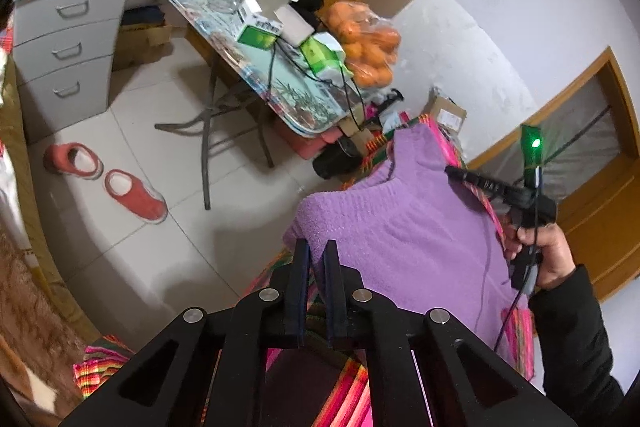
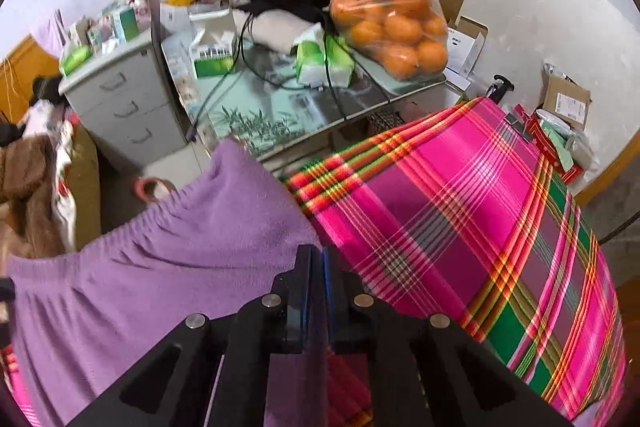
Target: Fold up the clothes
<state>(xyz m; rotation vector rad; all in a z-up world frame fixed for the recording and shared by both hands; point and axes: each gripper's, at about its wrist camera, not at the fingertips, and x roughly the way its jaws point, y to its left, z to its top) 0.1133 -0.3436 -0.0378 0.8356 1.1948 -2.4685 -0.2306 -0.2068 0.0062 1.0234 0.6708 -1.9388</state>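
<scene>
My left hand-held gripper [image 1: 316, 247] pinches an edge of the purple garment [image 1: 400, 223], and my right hand-held gripper [image 2: 316, 253] is closed on its other edge. The garment lies on the pink plaid cloth [image 2: 460, 195]. Beyond, on the counter [image 2: 280, 111], a plastic bag [image 2: 394, 27] holds oranges. The drawers of the cabinet [image 1: 68, 55] hide their contents.

- The sweater [image 2: 160, 267] lies on the cloth [image 2: 460, 227], which spreads out to its right.
- Behind both stands a table [image 2: 280, 115] bearing a bag of oranges [image 2: 394, 27] at its right end.
- A drawer cabinet [image 2: 124, 103] stands left of the table.
- Slippers [image 1: 108, 179] lie on the floor before the cabinet.
</scene>
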